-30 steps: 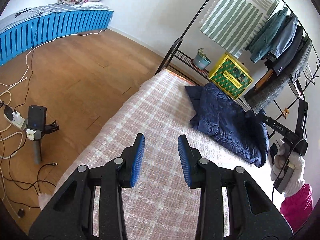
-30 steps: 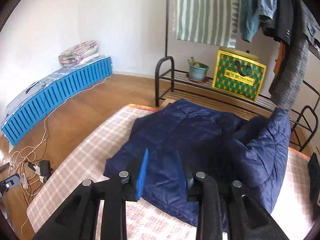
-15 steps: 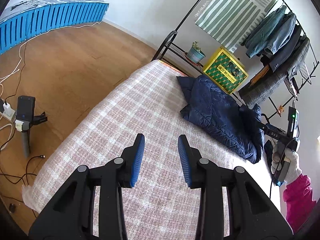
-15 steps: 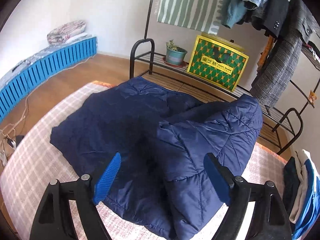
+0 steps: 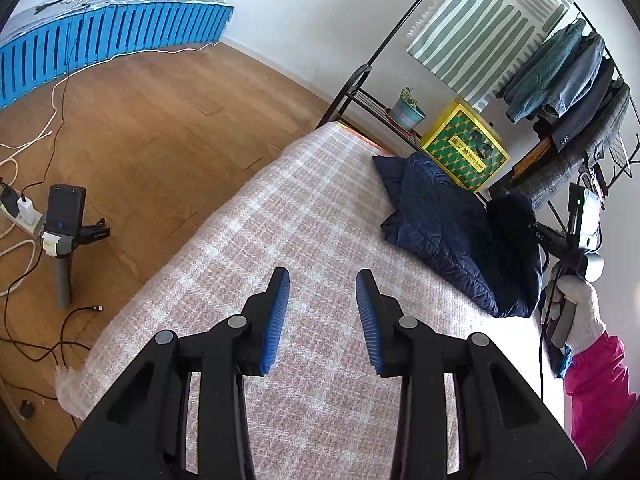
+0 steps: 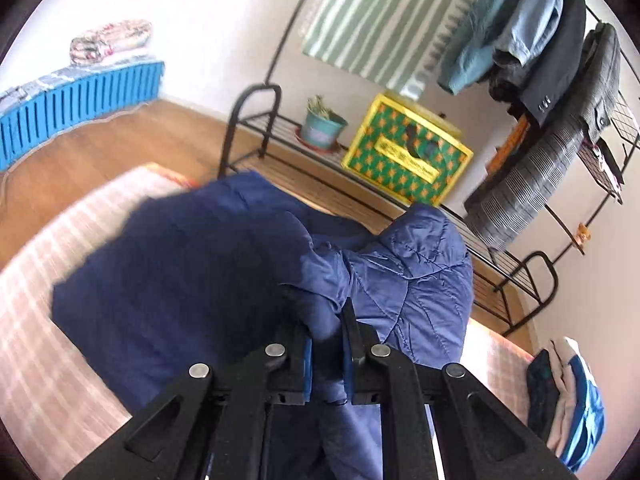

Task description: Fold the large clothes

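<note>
A navy quilted jacket [image 6: 192, 280] lies crumpled on a pink plaid bed cover [image 5: 288, 208]. My right gripper [image 6: 326, 320] is shut on a fold of the jacket near its middle and lifts it. In the left wrist view the jacket [image 5: 448, 224] lies at the far right of the bed, with the right hand in a white glove [image 5: 580, 304] beside it. My left gripper [image 5: 322, 280] is open and empty above the bare middle of the bed cover, well short of the jacket.
A clothes rack [image 6: 552, 80] with hung garments, a yellow-green box [image 6: 404, 156] and a potted plant [image 6: 320, 124] stands behind the bed. Folded clothes [image 6: 576, 396] lie at the right. Cables and a phone stand [image 5: 64, 224] lie on the wooden floor left. A blue slatted mattress [image 5: 100, 44] lies by the wall.
My right gripper opened wide over the jacket, then closed on a fold of it and pulled it up. My left gripper stayed open and shifted slightly over the bed.
</note>
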`<state>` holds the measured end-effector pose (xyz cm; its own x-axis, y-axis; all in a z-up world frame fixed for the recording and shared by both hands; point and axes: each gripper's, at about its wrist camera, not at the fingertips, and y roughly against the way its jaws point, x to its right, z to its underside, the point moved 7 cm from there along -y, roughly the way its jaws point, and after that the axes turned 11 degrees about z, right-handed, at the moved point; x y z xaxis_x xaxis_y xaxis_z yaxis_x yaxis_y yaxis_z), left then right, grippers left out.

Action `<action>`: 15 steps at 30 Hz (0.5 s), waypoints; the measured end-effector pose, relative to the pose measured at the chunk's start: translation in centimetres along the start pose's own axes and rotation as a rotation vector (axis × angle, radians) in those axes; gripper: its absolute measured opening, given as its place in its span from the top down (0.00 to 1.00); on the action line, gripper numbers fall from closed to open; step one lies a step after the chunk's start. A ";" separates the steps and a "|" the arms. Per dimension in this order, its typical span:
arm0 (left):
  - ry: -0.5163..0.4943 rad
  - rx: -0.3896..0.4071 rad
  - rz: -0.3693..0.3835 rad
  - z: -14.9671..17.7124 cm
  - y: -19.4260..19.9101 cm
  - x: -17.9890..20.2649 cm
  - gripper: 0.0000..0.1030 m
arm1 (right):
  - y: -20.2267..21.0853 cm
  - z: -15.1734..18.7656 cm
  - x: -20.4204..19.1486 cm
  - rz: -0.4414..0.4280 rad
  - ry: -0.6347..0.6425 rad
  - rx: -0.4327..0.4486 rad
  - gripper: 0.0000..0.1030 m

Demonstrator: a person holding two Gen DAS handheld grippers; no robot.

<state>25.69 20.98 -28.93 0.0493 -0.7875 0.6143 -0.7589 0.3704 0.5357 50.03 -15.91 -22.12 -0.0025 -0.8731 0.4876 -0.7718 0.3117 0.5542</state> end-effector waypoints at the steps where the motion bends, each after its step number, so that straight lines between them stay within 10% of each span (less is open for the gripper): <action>1: -0.002 0.002 -0.002 0.0 0.1 -0.1 0.66 | 0.6 -0.8 -0.7 -0.023 -0.015 0.018 0.91; 15: 0.022 0.006 -0.039 -0.1 0.2 -2.6 0.66 | 4.7 0.7 -15.9 -0.344 0.144 0.072 0.92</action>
<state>25.50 23.16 -30.38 0.0938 -0.7902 0.6057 -0.7599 0.3363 0.5563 45.94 -0.84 -27.75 0.3501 -0.8588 0.3740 -0.7549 -0.0223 0.6554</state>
